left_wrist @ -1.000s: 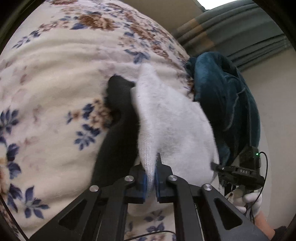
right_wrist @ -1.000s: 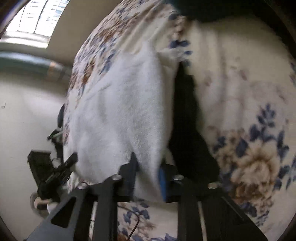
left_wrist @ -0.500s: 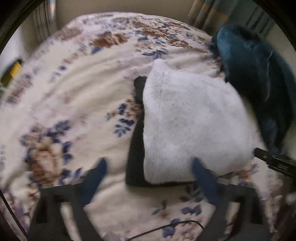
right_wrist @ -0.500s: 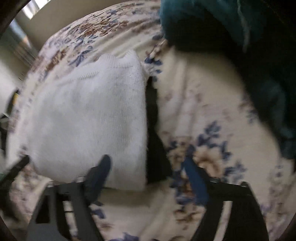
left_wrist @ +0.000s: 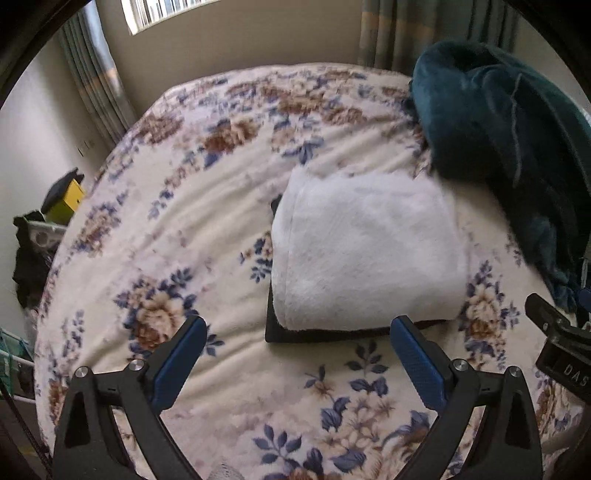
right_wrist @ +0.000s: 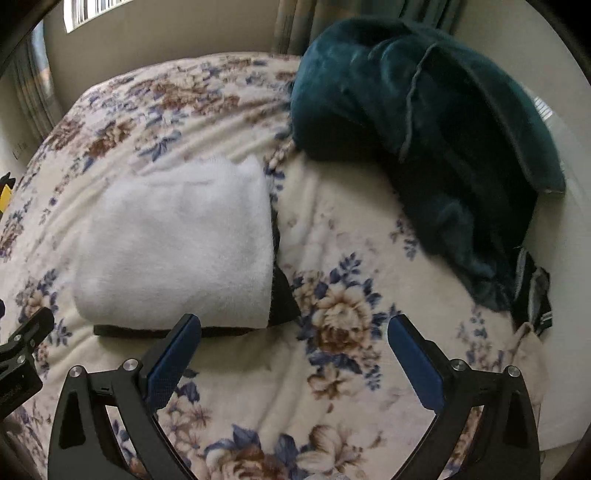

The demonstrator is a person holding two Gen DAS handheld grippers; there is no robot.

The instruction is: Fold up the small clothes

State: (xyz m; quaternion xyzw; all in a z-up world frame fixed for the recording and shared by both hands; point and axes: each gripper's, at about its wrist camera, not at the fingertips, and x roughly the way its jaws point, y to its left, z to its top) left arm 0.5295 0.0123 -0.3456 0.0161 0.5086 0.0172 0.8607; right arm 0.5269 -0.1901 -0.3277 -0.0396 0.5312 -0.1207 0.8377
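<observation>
A folded white fuzzy garment [left_wrist: 365, 247] lies on top of a folded black garment [left_wrist: 295, 334] on the floral bed cover [left_wrist: 177, 229]. Both also show in the right wrist view: the white garment [right_wrist: 177, 243] and the black one [right_wrist: 284, 295] beneath it. My left gripper [left_wrist: 297, 341] is open and empty, held back just in front of the stack's near edge. My right gripper [right_wrist: 293, 339] is open and empty, in front of the stack's right corner. The right gripper's body [left_wrist: 557, 343] shows at the right edge of the left wrist view.
A dark teal blanket [right_wrist: 424, 122] is heaped at the bed's right side, with a dark striped item [right_wrist: 532, 299] at its lower end. Curtains [left_wrist: 417, 33] and a window [left_wrist: 162, 11] are behind the bed. A yellow box [left_wrist: 66, 201] and clutter sit off the bed's left edge.
Both grippers let go of the white garment, opened and pulled back. The garment now lies flat on the black one.
</observation>
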